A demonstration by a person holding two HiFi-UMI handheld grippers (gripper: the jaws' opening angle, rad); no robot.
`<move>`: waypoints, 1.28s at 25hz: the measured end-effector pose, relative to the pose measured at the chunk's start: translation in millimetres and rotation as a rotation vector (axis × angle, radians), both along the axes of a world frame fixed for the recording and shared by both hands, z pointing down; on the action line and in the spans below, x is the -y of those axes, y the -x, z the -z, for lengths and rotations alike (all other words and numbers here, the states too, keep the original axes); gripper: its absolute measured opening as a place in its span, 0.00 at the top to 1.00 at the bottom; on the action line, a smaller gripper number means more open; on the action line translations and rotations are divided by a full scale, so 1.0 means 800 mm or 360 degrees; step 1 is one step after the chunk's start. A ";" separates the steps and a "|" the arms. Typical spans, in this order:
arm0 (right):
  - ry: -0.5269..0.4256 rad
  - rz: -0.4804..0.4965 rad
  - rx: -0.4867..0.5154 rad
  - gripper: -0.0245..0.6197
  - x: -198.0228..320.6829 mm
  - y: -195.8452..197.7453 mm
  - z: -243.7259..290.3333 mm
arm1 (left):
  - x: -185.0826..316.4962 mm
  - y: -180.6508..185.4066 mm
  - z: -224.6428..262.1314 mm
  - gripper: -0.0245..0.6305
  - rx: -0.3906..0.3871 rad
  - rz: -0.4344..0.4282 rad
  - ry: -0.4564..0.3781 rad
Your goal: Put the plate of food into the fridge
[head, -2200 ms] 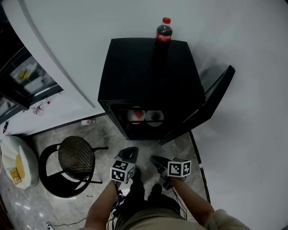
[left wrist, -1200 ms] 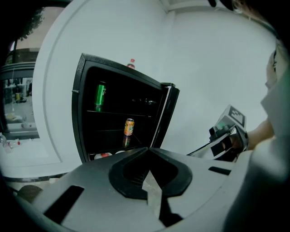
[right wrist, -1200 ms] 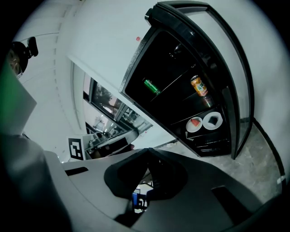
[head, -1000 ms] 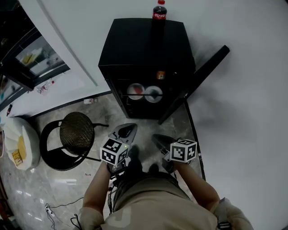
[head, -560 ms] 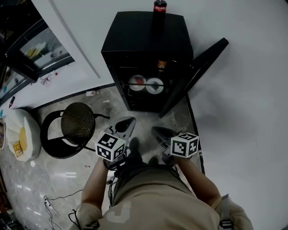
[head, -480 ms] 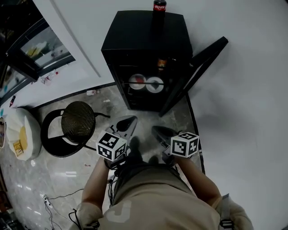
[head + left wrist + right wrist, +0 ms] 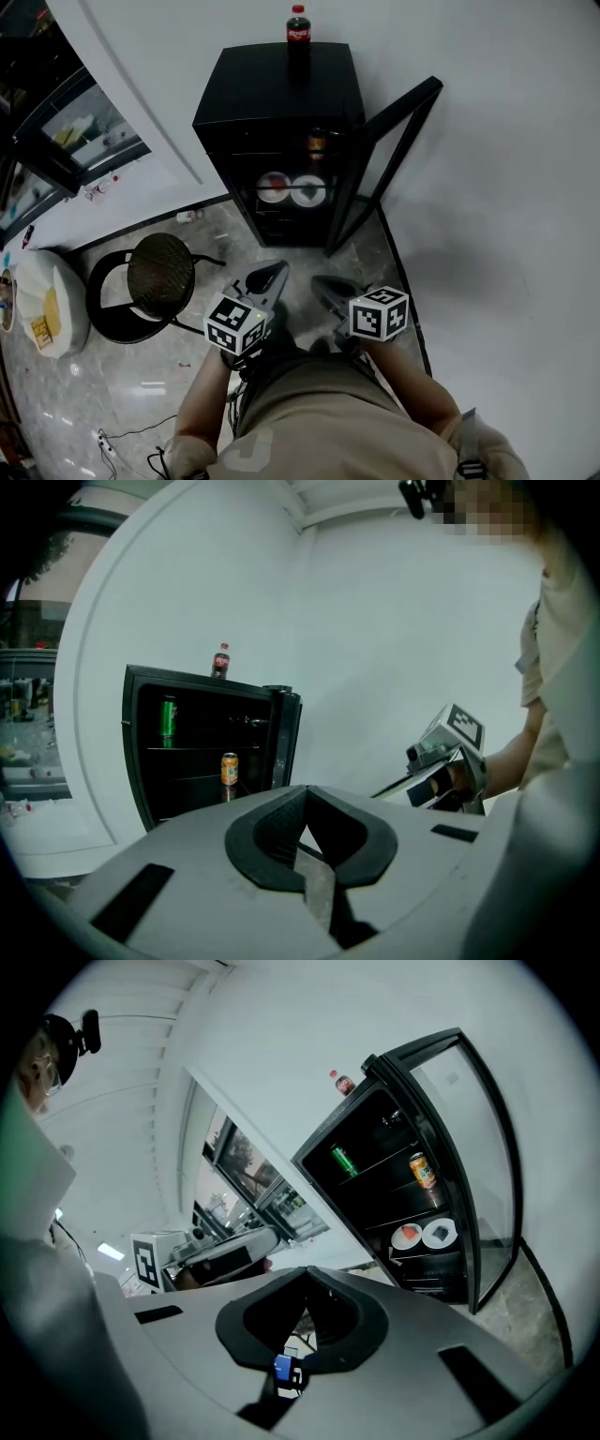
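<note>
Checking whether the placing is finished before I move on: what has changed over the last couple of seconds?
The person has backed away from the fridge, so more of its shelves show in the head view. Nothing was taken hold of or let go. The left gripper and right gripper are shut and empty, held low by the body. Unchanged: two plates on a fridge shelf, door open, cola bottle on top.

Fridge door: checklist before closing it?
1. Plates on a shelf inside the fridge: ok.
2. Plates set back far enough to clear the door: cannot tell.
3. Door shut: not ok, it stands wide open.
4. Left tongs shut and empty: ok.
5. Right tongs shut and empty: ok.
6. Bottle upright on the fridge top: ok.
</note>
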State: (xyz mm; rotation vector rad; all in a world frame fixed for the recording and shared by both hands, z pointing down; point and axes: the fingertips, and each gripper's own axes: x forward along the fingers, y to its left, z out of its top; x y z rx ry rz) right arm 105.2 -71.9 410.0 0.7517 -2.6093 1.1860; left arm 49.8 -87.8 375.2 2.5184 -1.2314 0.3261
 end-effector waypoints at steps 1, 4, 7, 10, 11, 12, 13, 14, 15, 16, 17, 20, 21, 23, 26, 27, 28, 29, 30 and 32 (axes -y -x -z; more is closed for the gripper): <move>-0.0004 -0.0002 -0.0001 0.93 -0.002 -0.004 0.000 | -0.003 -0.005 0.001 0.95 0.0001 -0.0004 -0.0003; -0.0007 -0.0004 -0.0003 0.93 -0.011 -0.014 -0.001 | -0.013 -0.015 0.004 0.95 -0.0003 -0.0009 -0.0011; -0.0021 -0.0005 -0.0007 0.93 -0.018 -0.020 0.000 | -0.019 -0.022 0.006 0.95 0.0001 -0.0016 -0.0022; -0.0046 0.0003 -0.0029 0.93 -0.026 -0.027 0.004 | -0.026 -0.030 0.011 0.95 0.0008 -0.0021 -0.0024; -0.0051 0.0007 -0.0033 0.93 -0.028 -0.028 0.004 | -0.028 -0.030 0.012 0.95 0.0012 -0.0016 -0.0025; -0.0053 0.0011 -0.0035 0.93 -0.030 -0.029 0.003 | -0.030 -0.030 0.013 0.95 0.0018 -0.0005 -0.0028; -0.0052 0.0016 -0.0034 0.93 -0.031 -0.030 0.002 | -0.032 -0.028 0.014 0.95 0.0026 0.0010 -0.0030; -0.0048 0.0023 -0.0031 0.93 -0.033 -0.030 0.001 | -0.035 -0.027 0.014 0.95 0.0035 0.0026 -0.0030; -0.0039 0.0030 -0.0028 0.93 -0.035 -0.029 -0.001 | -0.041 -0.024 0.013 0.95 0.0042 0.0042 -0.0024; -0.0029 0.0040 -0.0024 0.93 -0.039 -0.028 -0.004 | -0.047 -0.022 0.011 0.95 0.0048 0.0057 -0.0012; -0.0019 0.0052 -0.0019 0.93 -0.043 -0.025 -0.006 | -0.055 -0.019 0.008 0.95 0.0053 0.0072 0.0001; -0.0001 0.0103 -0.0001 0.93 -0.053 -0.012 -0.009 | -0.073 -0.004 0.001 0.95 0.0065 0.0130 0.0031; 0.0004 0.0122 0.0007 0.93 -0.056 -0.008 -0.009 | -0.078 0.001 0.001 0.95 0.0068 0.0153 0.0036; 0.0014 0.0158 0.0018 0.93 -0.063 0.000 -0.009 | -0.086 0.011 0.001 0.95 0.0073 0.0196 0.0041; 0.0025 0.0197 0.0005 0.93 -0.072 0.009 -0.012 | -0.099 0.023 0.001 0.95 0.0077 0.0240 0.0053; 0.0032 0.0204 0.0002 0.93 -0.074 0.012 -0.013 | -0.102 0.027 -0.001 0.95 0.0080 0.0252 0.0058; 0.0039 0.0211 0.0003 0.93 -0.076 0.015 -0.014 | -0.104 0.030 -0.003 0.95 0.0086 0.0260 0.0066; 0.0046 0.0218 0.0007 0.93 -0.077 0.018 -0.015 | -0.105 0.032 -0.007 0.95 0.0094 0.0263 0.0077; 0.0053 0.0225 0.0011 0.93 -0.079 0.020 -0.016 | -0.106 0.032 -0.010 0.95 0.0101 0.0258 0.0089; 0.0088 0.0223 0.0030 0.93 -0.083 0.023 -0.018 | -0.110 0.029 -0.017 0.95 0.0110 0.0241 0.0104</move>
